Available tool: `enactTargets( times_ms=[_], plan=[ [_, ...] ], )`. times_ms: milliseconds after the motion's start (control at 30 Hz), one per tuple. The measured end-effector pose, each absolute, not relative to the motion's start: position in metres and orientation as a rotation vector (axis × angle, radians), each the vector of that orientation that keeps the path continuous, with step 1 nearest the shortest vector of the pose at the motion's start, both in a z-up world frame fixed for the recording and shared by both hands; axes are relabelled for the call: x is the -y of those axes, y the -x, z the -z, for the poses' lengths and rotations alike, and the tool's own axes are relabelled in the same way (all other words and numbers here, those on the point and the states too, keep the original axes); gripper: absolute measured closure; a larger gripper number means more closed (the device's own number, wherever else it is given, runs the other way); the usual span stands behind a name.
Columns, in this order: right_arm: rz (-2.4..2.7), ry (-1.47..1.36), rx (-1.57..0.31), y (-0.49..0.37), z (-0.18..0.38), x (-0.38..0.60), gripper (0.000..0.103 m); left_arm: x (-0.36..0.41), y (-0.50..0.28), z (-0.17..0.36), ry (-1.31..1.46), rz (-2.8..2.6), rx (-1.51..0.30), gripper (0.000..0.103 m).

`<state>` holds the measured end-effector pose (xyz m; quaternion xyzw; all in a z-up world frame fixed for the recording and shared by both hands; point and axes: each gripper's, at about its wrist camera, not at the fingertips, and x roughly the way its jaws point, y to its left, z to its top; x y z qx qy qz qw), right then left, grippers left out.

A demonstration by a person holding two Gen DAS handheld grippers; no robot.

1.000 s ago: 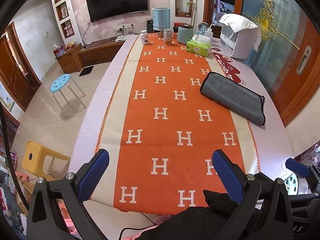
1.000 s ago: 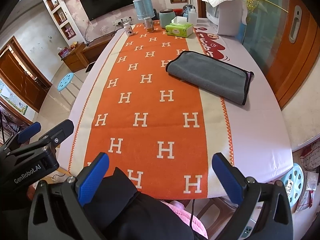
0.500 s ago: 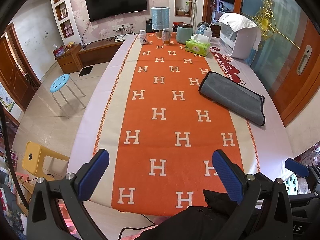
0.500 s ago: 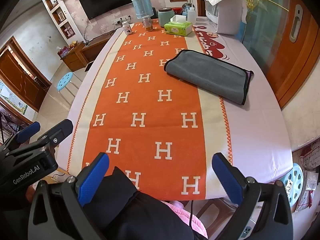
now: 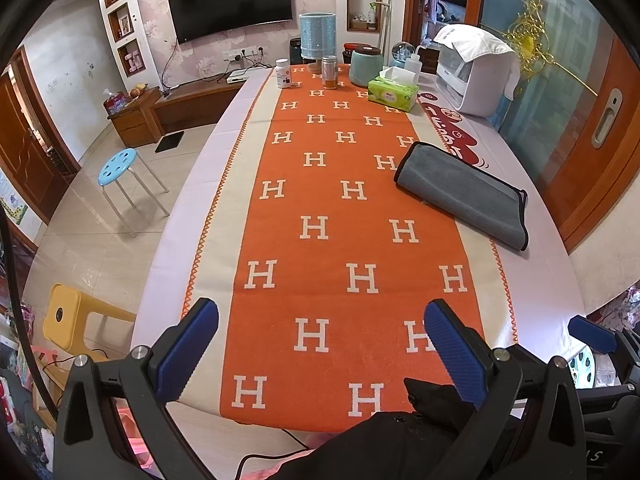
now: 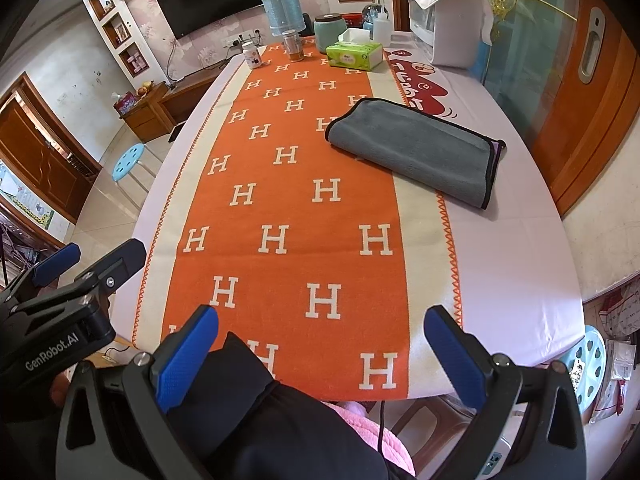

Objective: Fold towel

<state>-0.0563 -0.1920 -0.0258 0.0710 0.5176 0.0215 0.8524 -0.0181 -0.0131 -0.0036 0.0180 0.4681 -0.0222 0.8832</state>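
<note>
A grey towel with black trim lies folded into a long strip on the right side of the table, half on the orange H-patterned runner; it also shows in the right wrist view. My left gripper is open and empty above the table's near edge, far from the towel. My right gripper is open and empty at the near edge too. The left gripper's body shows at the left of the right wrist view.
At the far end stand a blue lamp, a pill bottle, a jar, a teal canister, a green tissue box and a white appliance. A blue stool and a yellow stool stand left.
Both grippers have drifted back slightly toward the near edge. The towel has not moved and both grippers stay open.
</note>
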Motion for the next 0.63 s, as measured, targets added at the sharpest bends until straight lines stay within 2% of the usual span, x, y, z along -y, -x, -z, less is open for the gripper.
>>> enactTargets(
  times_ms=[633],
  plan=[
    [-0.045,-0.15,-1.093,0.0545,0.0255,0.1928,0.0,0.017,0.017,0.0054,-0.038,0.047,-0.976,0.001]
  ],
)
